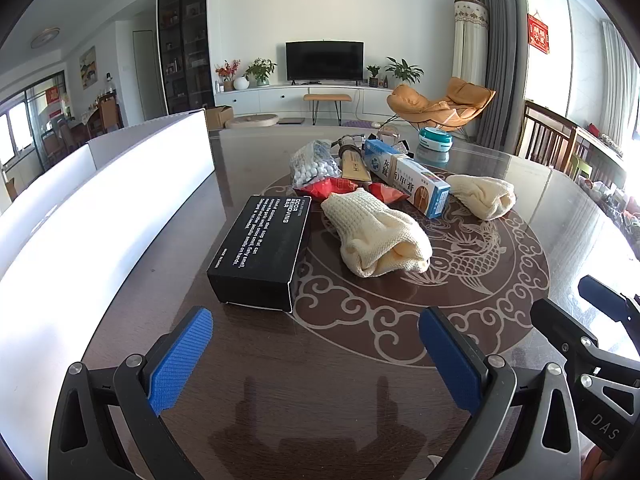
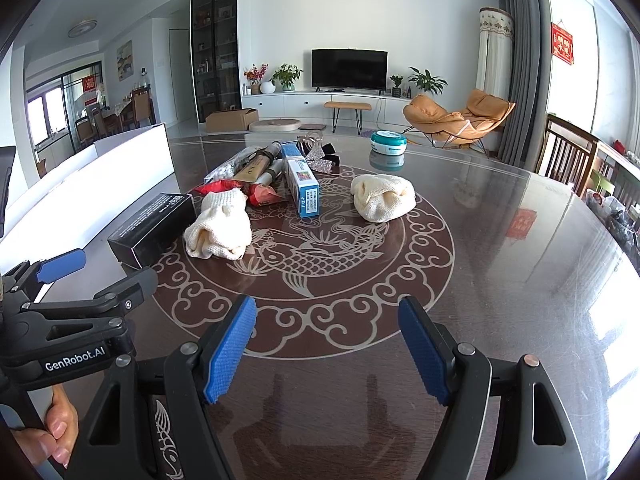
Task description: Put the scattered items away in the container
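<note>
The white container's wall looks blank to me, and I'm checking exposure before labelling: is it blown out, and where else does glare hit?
Left wrist view: the white container wall is overexposed, no texture left; window glare washes the table at right. Right wrist view: the same wall is blown out, the tabletop mirrors the window; fisheye bends both frames' edges.

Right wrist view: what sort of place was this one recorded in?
Most likely a home living room. A television stands on a long white cabinet with potted plants, an orange lounge chair sits by grey curtains, and the items lie on a dark round table with a fish inlay.
</note>
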The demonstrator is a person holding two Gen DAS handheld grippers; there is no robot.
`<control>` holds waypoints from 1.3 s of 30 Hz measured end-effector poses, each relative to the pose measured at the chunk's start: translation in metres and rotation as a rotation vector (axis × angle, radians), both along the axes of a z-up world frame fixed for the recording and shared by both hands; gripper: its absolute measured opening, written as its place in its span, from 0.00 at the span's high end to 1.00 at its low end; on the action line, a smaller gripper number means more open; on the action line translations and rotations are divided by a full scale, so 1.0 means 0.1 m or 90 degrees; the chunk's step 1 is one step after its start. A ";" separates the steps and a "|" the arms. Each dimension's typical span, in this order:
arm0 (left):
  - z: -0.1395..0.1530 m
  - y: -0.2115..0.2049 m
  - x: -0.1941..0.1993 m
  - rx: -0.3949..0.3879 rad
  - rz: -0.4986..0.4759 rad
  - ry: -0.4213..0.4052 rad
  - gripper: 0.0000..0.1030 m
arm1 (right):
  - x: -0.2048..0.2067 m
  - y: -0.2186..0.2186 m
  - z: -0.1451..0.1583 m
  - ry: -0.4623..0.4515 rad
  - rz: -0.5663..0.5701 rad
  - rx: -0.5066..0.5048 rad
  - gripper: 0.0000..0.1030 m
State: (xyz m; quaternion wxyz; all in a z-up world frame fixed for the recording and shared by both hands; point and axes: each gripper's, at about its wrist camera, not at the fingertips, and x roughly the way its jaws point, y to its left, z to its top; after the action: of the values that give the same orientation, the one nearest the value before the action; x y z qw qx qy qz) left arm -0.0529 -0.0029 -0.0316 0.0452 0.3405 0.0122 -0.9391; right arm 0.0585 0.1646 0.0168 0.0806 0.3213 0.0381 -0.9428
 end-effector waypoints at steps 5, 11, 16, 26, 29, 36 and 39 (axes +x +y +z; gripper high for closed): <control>0.00 0.00 0.00 0.000 0.000 -0.001 0.00 | 0.00 0.00 0.00 0.000 0.000 -0.001 0.27; 0.00 0.00 0.00 -0.001 0.000 -0.001 0.00 | 0.00 0.00 0.00 0.000 0.000 -0.001 0.27; 0.00 0.00 -0.01 0.000 0.000 -0.001 0.00 | 0.00 0.00 0.00 0.000 0.000 -0.001 0.27; -0.01 0.00 -0.01 -0.001 0.000 -0.001 0.00 | 0.00 0.00 0.00 0.000 0.000 -0.002 0.27; -0.03 0.01 -0.04 0.003 -0.006 -0.009 0.00 | 0.00 0.01 0.00 -0.002 0.000 -0.002 0.27; -0.06 0.02 -0.08 0.009 -0.012 -0.027 0.00 | -0.04 0.03 -0.02 -0.016 -0.005 -0.010 0.27; -0.05 0.00 -0.07 0.023 -0.010 -0.050 0.00 | -0.05 0.04 -0.03 -0.021 -0.007 -0.014 0.27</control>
State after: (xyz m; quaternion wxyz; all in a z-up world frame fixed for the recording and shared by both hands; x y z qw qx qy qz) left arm -0.0602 -0.0026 -0.0370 0.0325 0.3783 0.0245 -0.9248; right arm 0.0533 0.1691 0.0139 0.0799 0.3361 0.0245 -0.9381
